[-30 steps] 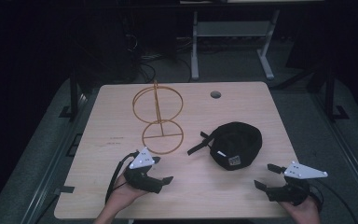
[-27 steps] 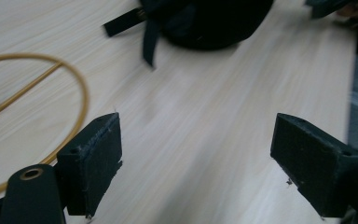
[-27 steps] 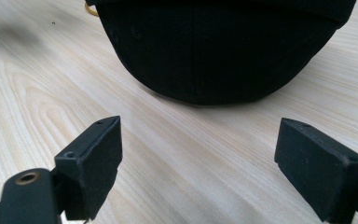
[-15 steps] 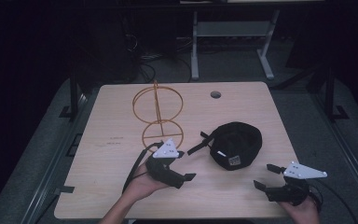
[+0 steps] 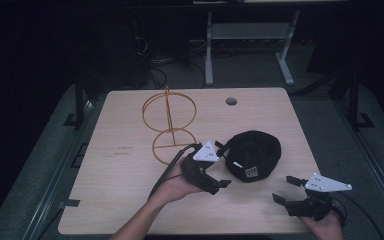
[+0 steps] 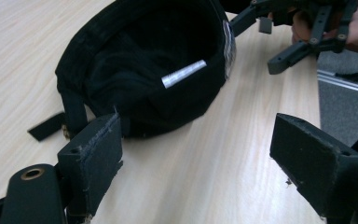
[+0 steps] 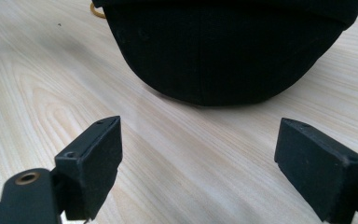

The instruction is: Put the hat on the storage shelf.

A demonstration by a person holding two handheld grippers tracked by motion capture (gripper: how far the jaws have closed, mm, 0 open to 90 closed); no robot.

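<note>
1. A gold wire stand [image 5: 169, 125] is standing at about 11 o'clock from the table's [image 5: 130, 200] middle, its two rings thin and hard to follow against the pale wood.
2. The left gripper [image 5: 219, 180] is hovering just beside the black cap [image 5: 255, 152], at the cap's 8 o'clock, with the jaws spread wide and nothing between them; the person's left hand [image 5: 175, 182] is hiding the handle, and the forearm is being cut off by the bottom edge.
3. In the left gripper view, the cap [image 6: 144, 65] is lying upside down near the table's middle, showing its dark hollow, a white label [image 6: 184, 73] too small to read, and a strap end [image 6: 46, 126] resting on the wood.
4. The right gripper [image 5: 285, 189] is sitting at about 5 o'clock from the cap, well apart from it, its jaws gaping and empty; the right hand [image 5: 325, 227] is being cropped at the bottom edge.
5. In the right gripper view, the cap's [image 7: 228, 51] top is running out of sight.
</note>
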